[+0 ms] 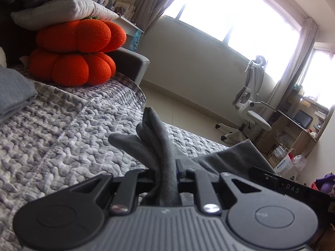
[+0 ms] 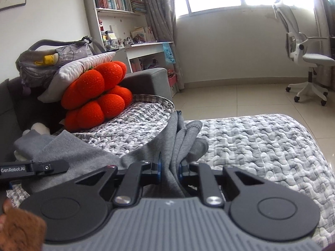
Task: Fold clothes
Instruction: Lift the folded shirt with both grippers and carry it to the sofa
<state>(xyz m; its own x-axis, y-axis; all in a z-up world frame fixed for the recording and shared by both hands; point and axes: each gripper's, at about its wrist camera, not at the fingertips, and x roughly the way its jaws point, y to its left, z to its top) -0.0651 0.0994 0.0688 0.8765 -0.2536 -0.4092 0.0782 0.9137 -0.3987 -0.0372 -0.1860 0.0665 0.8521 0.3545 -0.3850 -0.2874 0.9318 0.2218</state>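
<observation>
Fabric fills the gap between the fingers in both wrist views. The left gripper (image 1: 167, 173) is clamped on a bunched fold of the grey garment (image 1: 161, 146), which rises out of the narrow gap and sticks up past the fingertips in several rumpled folds, above the quilted grey bedspread (image 1: 62, 129). To its right, more of the same cloth spreads flat towards the other gripper's black body, seen at the right edge.

The right gripper (image 2: 169, 170) is likewise closed on the grey garment (image 2: 175, 142): the cloth runs up between the blue-edged pads (image 2: 159, 168) and fans out just beyond them, while a taut stretch leads off to the left, over the bedspread (image 2: 261, 146), to where the left gripper's black body shows.

At the far left of the bed, two orange pumpkin cushions (image 1: 77, 50) are stacked beneath a white pillow (image 1: 62, 10). A white office chair (image 2: 307, 62) stands on the tiled floor, under the window.
</observation>
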